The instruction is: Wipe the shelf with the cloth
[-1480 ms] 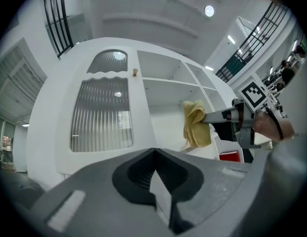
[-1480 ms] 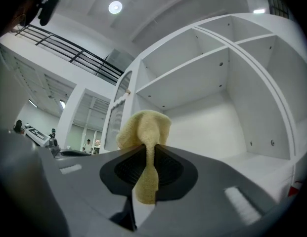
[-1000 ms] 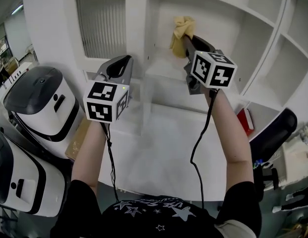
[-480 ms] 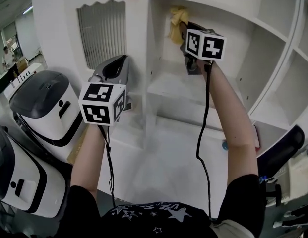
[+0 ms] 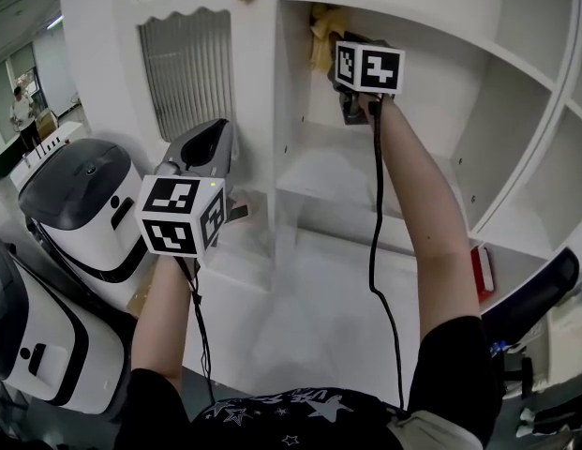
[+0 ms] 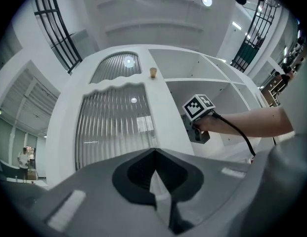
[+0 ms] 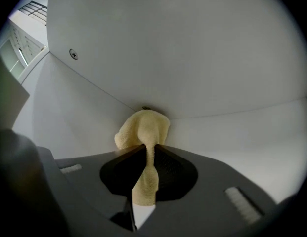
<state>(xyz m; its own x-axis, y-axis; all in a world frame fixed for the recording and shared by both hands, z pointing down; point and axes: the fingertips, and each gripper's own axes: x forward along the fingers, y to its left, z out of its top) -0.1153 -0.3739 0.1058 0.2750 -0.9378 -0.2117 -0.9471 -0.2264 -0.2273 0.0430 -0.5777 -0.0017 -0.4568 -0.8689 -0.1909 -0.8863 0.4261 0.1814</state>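
Yellow cloth (image 7: 143,127): clamped between the fingers of the right gripper (image 7: 146,149). A strip runs down through them, and the bunched free end is pressed into a corner where the white panels meet.
Where that is: high at the rear left of the open compartment, just under its top board (image 5: 412,22) and well above the shelf (image 5: 339,169) that forms the compartment's floor.
What has changed: over the last second the right gripper has climbed and reached deeper. The cloth was about halfway up the back wall and is now in the upper corner.
Left gripper (image 6: 154,154): fingers together with nothing between them. It is held outside the cabinet in front of the ribbed door (image 5: 186,64) and has sunk a little lower and to the left.
Meaning for the task: the stroke looks to have run out of room at the corner, so I judge the wiping to be under way, on the walls rather than the shelf board.
Next move, as a guess: drag the cloth back down or across, then over the flat board below.
Risk: the hold is on a narrow strip only, so hard rubbing in the corner could tug it loose.
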